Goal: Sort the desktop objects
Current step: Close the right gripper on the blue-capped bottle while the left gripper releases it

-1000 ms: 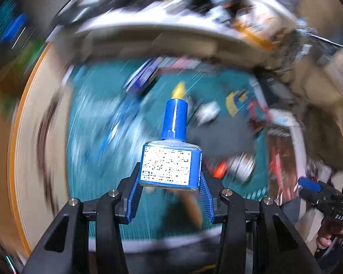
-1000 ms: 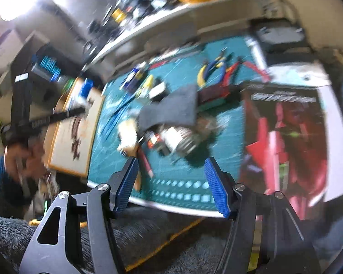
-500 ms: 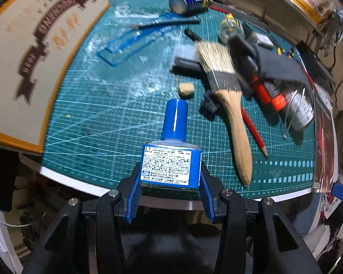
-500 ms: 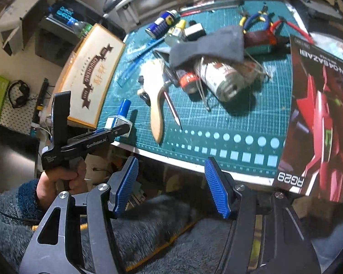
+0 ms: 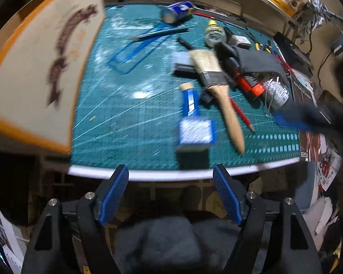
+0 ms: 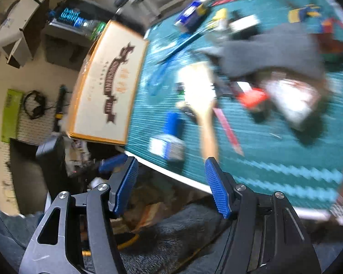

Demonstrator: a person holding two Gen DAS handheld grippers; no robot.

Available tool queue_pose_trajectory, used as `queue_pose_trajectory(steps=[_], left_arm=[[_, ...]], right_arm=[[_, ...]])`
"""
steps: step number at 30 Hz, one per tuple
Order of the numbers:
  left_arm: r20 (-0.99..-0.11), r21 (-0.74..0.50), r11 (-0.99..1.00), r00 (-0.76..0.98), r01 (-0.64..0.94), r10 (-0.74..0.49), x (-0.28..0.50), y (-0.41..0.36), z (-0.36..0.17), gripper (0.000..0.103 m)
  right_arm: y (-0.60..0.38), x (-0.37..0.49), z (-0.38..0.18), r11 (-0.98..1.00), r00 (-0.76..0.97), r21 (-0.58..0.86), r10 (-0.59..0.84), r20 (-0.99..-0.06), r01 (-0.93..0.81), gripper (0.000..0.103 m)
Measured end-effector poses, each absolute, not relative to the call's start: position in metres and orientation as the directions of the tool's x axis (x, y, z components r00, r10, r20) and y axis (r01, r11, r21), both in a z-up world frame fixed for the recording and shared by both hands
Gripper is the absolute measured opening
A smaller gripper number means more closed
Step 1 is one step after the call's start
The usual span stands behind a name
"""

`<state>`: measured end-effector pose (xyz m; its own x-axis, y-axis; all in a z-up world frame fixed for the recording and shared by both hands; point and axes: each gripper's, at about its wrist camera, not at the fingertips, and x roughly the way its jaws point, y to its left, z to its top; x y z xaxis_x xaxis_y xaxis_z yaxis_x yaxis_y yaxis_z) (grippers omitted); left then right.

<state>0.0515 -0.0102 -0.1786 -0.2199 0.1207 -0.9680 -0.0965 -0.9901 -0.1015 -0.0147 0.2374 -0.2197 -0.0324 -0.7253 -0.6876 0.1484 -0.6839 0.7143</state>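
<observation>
A blue-capped bottle with a white label (image 5: 194,127) stands on the green cutting mat (image 5: 130,105) near its front edge; it also shows in the right wrist view (image 6: 168,141). My left gripper (image 5: 170,178) is open and empty, pulled back off the mat's front edge. My right gripper (image 6: 171,169) is open and empty, below the table edge, in front of the bottle. A wooden-handled paintbrush (image 5: 219,91) lies right of the bottle, beside a red pencil (image 5: 241,114).
A cream and orange box (image 5: 41,64) sits at the mat's left. A blue spray can (image 5: 177,11), blue ruler (image 5: 135,54), grey cloth (image 5: 258,61), red-capped can (image 5: 263,86) and pliers crowd the mat's back and right. A red booklet (image 5: 308,137) lies at the right.
My left gripper let go of the blue-capped bottle, which now stands on the mat, and drew back with its jaws open. My right gripper swung left toward the bottle.
</observation>
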Motion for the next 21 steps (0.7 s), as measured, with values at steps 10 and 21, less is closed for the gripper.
queue_pose_trajectory(steps=[10, 21], left_arm=[[-0.969, -0.111, -0.992, -0.216, -0.066, 0.123, 0.054, -0.045, -0.182, 0.077], [-0.967, -0.139, -0.985, -0.203, -0.101, 0.157, 0.052, -0.039, -0.185, 0.077]], right_arm=[[0.175, -0.082, -0.289, -0.679, 0.189, 0.724, -0.701, -0.688, 0.118, 0.052], [0.166, -0.058, -0.274, -0.72, 0.138, 0.652, -0.639, -0.756, 0.239, 0.02]])
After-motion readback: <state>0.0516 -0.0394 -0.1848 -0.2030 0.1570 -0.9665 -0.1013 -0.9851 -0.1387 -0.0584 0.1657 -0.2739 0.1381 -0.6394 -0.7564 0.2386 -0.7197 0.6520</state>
